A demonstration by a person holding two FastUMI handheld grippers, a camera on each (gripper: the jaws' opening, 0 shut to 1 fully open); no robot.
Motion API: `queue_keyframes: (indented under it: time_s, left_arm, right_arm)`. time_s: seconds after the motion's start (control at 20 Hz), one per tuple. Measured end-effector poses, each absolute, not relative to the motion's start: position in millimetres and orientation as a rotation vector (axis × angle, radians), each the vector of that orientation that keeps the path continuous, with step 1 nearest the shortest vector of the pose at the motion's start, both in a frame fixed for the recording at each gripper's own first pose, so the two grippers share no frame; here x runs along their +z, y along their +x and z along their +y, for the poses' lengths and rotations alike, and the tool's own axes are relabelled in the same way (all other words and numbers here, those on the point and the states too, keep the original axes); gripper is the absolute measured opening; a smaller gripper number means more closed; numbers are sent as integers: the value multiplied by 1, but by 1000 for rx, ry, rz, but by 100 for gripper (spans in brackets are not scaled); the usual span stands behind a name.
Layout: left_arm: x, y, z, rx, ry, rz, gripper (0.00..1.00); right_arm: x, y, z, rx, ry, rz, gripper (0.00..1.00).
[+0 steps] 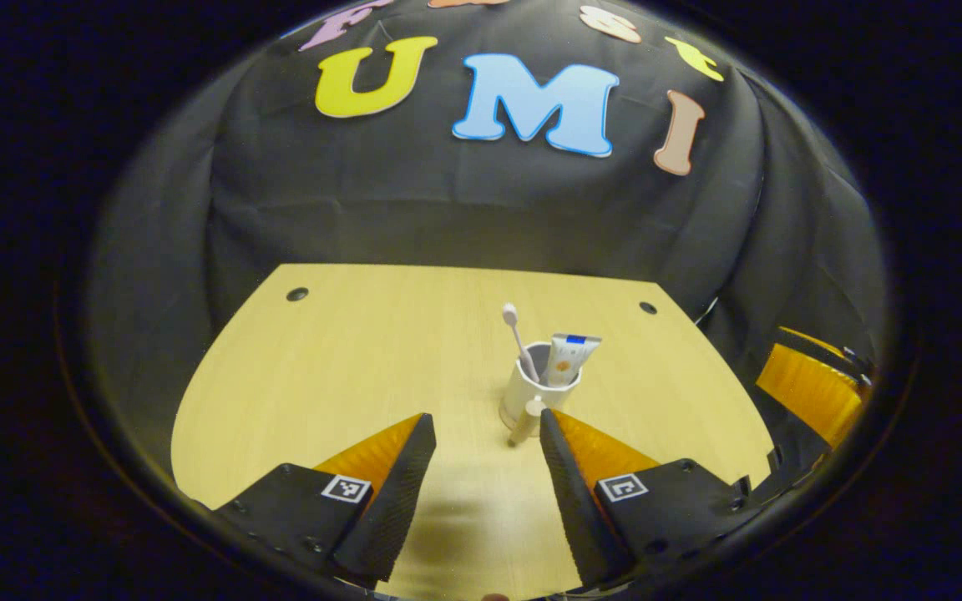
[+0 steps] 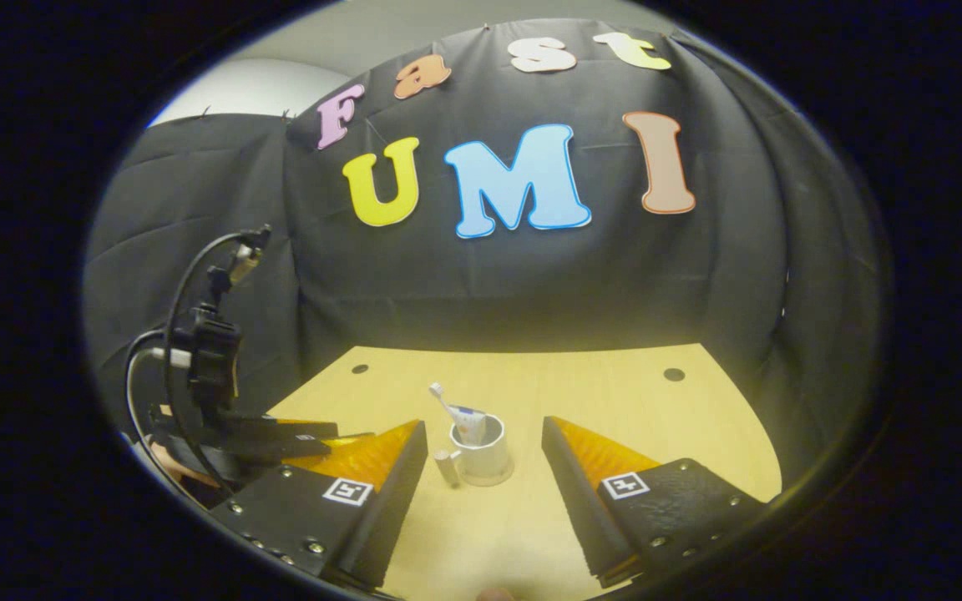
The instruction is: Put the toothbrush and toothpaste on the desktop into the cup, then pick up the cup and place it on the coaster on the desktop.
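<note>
Cup (image 1: 529,392) stands upright on the desktop (image 1: 347,359), just ahead of the left gripper (image 1: 488,430) and a little toward its right finger, whose tip almost meets the lower part of the cup in the left gripper view. In the right gripper view the same cup (image 2: 483,455) stands ahead of the right gripper (image 2: 485,434), about midway between its two fingers and slightly farther off. Toothbrush (image 1: 519,340) and toothpaste (image 1: 568,357) are already inside the cup, both with their long axis close to upright; the toothbrush leans a little away from the toothpaste, head up. A small pale cylinder (image 1: 527,420) lies on the desktop touching or just beside the foot of the cup, on the side facing the grippers; I cannot tell what it is. Both grippers are released, the fingers spread wide with nothing between them. I judge that the next step is to take the cup, and the left gripper seems nearer to it. The coaster I cannot make out with certainty. The toothpaste tube carries a blue band and an orange mark, but no writing on it can be read.
</note>
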State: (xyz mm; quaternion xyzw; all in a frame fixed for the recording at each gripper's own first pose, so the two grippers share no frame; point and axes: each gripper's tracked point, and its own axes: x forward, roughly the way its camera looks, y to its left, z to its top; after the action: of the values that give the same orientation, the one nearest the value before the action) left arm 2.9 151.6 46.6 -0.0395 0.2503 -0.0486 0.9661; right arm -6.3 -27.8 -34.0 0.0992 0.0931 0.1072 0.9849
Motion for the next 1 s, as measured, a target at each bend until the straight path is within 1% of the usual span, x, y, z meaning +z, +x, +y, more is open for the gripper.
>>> queue_keyframes:
  time_s: [0.05, 0.1, 0.15, 0.2, 0.25, 0.3, 0.35, 0.4, 0.45, 0.5, 0.55, 0.6, 0.7, 0.75, 0.8, 1.0]
  left_arm:
    - [57, 1, 155, -90, -92, 453, 84]
    - [71, 1, 159, -79, -108, 386, 81]
    - [80, 1, 164, -72, -113, 333, 84]
    - [87, -2, 167, -64, -110, 290, 84]
    - [92, -1, 166, -64, -100, 256, 87]
    - [99, -3, 173, -65, -71, 210, 84]
    - [106, -6, 174, -71, -55, 189, 94]
    - [111, -10, 177, -72, -44, 170, 88]
    - [114, -12, 179, -77, -32, 161, 88]
    - [117, -14, 182, -76, -25, 151, 94]
    - [118, -14, 185, -79, -18, 146, 94]
    - [119, -11, 185, -79, -4, 133, 88]
    - [128, -8, 192, -98, 25, 90, 88]
    - [134, -5, 193, -103, 42, 68, 88]
    - [143, -5, 190, -116, 50, 46, 88]
    - [149, -7, 168, -153, 19, 25, 88]
  right_arm:
    - [-32, -7, -26, 207, 187, 186, 84]
    - [-31, -8, -25, 192, 173, 177, 84]
    - [-29, -8, -24, 176, 161, 168, 84]
    - [-27, -8, -24, 159, 153, 162, 84]
    - [-26, -8, -22, 147, 149, 156, 84]
    - [-23, -8, -20, 131, 142, 146, 84]
    - [-22, -8, -19, 121, 137, 140, 84]
    - [-22, -8, -17, 115, 134, 137, 84]
    - [-21, -8, -16, 108, 133, 134, 84]
    - [-23, -7, -13, 101, 128, 134, 84]
    - [-23, -6, -12, 91, 121, 133, 84]
    - [-20, -6, -11, 76, 105, 119, 84]
    - [-10, -3, -12, 47, 90, 95, 84]
    - [-6, -3, -13, 36, 92, 94, 80]
    - [3, -5, -15, 27, 97, 80, 84]
    - [16, -12, -31, 3, 97, 33, 84]
